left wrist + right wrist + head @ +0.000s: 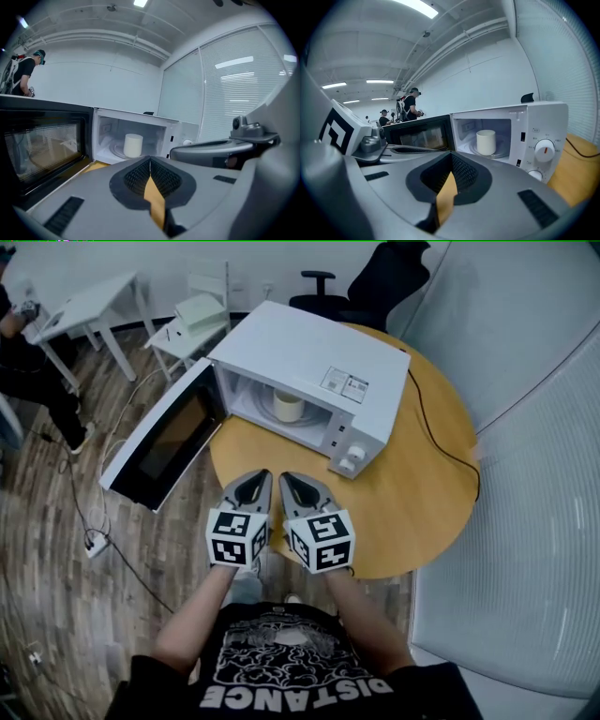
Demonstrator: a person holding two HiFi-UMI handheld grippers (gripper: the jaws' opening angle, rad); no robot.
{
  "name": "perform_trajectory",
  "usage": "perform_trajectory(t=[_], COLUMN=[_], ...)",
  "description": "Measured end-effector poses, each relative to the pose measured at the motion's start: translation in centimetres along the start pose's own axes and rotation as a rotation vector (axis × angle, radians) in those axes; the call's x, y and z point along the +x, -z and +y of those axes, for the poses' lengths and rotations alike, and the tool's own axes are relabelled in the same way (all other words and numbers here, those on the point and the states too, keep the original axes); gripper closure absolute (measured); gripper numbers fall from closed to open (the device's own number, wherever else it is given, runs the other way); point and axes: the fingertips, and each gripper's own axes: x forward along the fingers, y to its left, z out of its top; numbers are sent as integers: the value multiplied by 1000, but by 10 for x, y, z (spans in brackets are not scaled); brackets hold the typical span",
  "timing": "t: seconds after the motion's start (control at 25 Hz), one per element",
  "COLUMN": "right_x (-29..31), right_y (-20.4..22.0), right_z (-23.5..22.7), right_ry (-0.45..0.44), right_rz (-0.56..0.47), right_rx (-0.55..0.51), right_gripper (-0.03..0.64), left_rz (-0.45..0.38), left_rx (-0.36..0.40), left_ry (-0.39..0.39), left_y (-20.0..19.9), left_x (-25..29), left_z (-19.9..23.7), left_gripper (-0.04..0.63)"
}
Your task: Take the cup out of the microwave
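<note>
While the microwave (309, 352) stood on the round wooden worktop (412, 512) with its door (159, 442) swung wide to the left, the cream cup (288, 405) sat upright on the turntable (502, 149) inside; the left tool (253, 482) and the right tool (294, 486) hovered side by side over the worktop's near edge, pointed at the cavity, well apart from the cup; each tool's jaws were pressed together, pinching nothing.

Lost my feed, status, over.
Left hand-held gripper, right hand-held gripper: shut, empty. Cup upright inside microwave. Door open, nothing in the way.
</note>
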Motion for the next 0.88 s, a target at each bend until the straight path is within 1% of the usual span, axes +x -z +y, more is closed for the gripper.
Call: perform_trajectory(t=[0.24, 0.56, 0.88], right_x=[29, 53, 73], right_y=[-14, -29, -34], right_z=[-14, -29, -44], right_ry=[75, 166, 222], right_rz=[-5, -13, -13], right_rx=[21, 21, 23], right_gripper=[601, 601, 601], left_rz=[8, 2, -14], left_rx=[42, 77, 94], left_ry=[78, 172, 227], left_y=[-15, -26, -32], left_x=[32, 67, 99], left_z=[22, 36, 50], left_gripper=[584, 583, 581])
